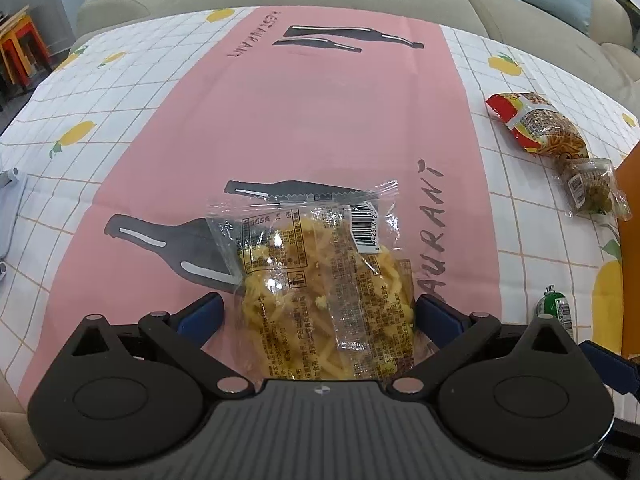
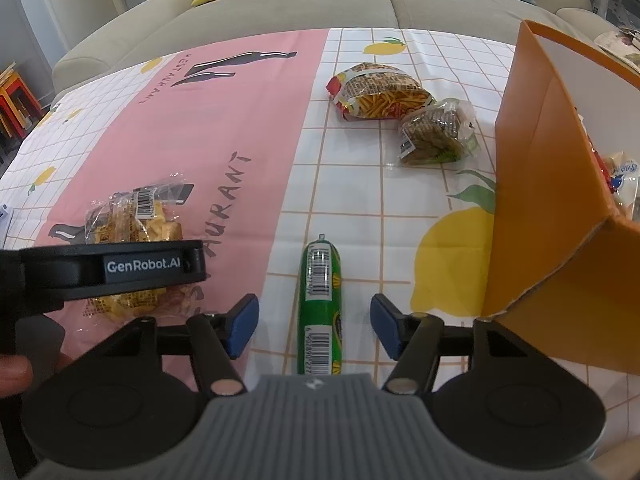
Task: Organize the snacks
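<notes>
A green snack tube (image 2: 321, 304) is being straddled lengthwise by the spread right tongs (image 2: 314, 326), while a clear chip bag (image 1: 320, 288) is being pinched by the left tongs (image 1: 320, 316).

Your work surface is a table covered by a white grid-patterned cloth (image 2: 352, 200) with yellow lemon prints and a pink centre panel showing dark bottles. Directly on it you see a clear packet of yellow strips (image 1: 320, 280), a green foil-wrapped sausage stick (image 2: 321, 304), a red-edged bag of thin fries (image 2: 378, 94), a small clear pack of brown-green snacks (image 2: 436, 132) touching that bag, and an orange cardboard box (image 2: 560, 200).
</notes>
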